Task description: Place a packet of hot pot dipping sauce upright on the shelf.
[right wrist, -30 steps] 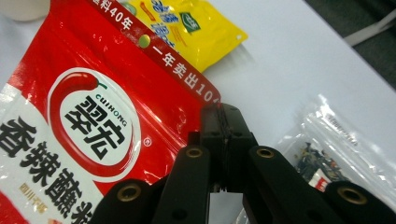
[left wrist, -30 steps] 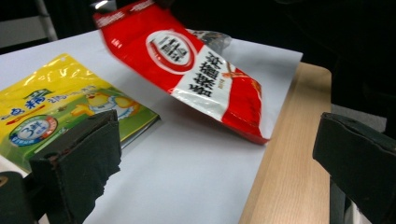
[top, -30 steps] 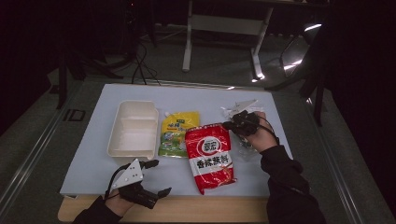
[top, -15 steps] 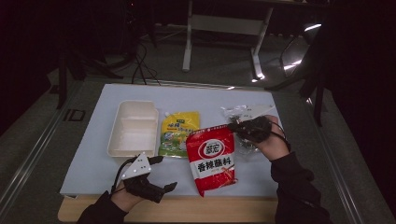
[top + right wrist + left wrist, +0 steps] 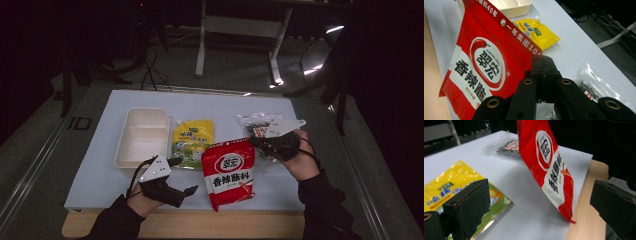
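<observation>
A red seasoning bag (image 5: pixel 230 172) with white Chinese print hangs tilted over the front of the table. My right gripper (image 5: pixel 252 142) is shut on its top right corner. In the right gripper view the closed jaws (image 5: pixel 544 60) pinch the top edge of the red bag (image 5: pixel 484 62). My left gripper (image 5: pixel 184 175) stands open at the bag's left, close to the front edge. Seen from the left gripper (image 5: pixel 541 207), the red bag (image 5: pixel 549 162) rises upright between the two jaws and farther off, untouched, its lower corner by the wooden edge.
A yellow spout pouch (image 5: pixel 192 140) lies flat left of the bag. A cream two-part tray (image 5: pixel 142 137) sits beyond it at the left. A clear packet of dark bits (image 5: pixel 252 122) lies under the right hand. The white mat (image 5: pixel 100 175) ends at a wooden strip in front.
The right hand has moved right and up, lifting the red bag by its top corner. The left hand has risen and come closer to the bag.
</observation>
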`<action>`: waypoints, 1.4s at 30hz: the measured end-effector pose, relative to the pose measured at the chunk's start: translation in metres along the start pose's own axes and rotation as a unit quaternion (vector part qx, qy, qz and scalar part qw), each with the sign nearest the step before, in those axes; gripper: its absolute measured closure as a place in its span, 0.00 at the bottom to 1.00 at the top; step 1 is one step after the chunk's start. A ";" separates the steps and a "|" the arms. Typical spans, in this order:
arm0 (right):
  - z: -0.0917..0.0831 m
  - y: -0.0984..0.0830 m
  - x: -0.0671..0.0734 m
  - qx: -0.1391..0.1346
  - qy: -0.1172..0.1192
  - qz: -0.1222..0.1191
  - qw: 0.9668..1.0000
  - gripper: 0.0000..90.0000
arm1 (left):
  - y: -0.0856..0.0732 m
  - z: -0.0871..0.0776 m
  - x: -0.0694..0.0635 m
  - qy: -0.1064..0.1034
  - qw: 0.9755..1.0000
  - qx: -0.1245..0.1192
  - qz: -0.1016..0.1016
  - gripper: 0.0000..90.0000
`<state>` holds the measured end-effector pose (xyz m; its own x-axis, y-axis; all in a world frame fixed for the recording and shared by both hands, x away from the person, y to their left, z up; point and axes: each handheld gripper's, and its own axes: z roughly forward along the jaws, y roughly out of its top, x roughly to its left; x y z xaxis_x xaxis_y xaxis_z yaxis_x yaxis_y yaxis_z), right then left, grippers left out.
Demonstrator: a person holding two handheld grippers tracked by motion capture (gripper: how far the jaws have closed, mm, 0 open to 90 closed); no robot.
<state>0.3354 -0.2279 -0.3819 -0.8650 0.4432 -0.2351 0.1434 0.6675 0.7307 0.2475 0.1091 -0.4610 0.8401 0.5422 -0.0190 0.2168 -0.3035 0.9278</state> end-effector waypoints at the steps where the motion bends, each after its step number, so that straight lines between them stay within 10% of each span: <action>1: -0.002 -0.001 0.001 -0.003 0.000 -0.001 1.000 1.00 | 0.002 0.002 -0.001 0.002 1.000 -0.002 0.002 0.04; 19: -0.009 -0.001 0.007 -0.013 0.002 -0.002 1.000 1.00 | 0.011 0.053 0.003 -0.009 1.000 0.013 -0.014 0.35; 35: -0.014 0.006 0.015 -0.016 0.003 -0.017 1.000 1.00 | 0.022 0.057 -0.005 -0.047 0.999 0.022 0.011 0.96; 42: -0.019 0.008 0.016 -0.019 0.009 -0.020 1.000 0.99 | 0.028 0.052 -0.013 -0.065 0.997 0.026 0.030 1.00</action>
<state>0.3133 -0.2267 -0.3683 -0.8780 0.4061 -0.2533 0.0912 0.6615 0.7444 0.2686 0.0531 -0.4538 0.9088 0.4169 -0.0146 0.1861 -0.3740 0.9086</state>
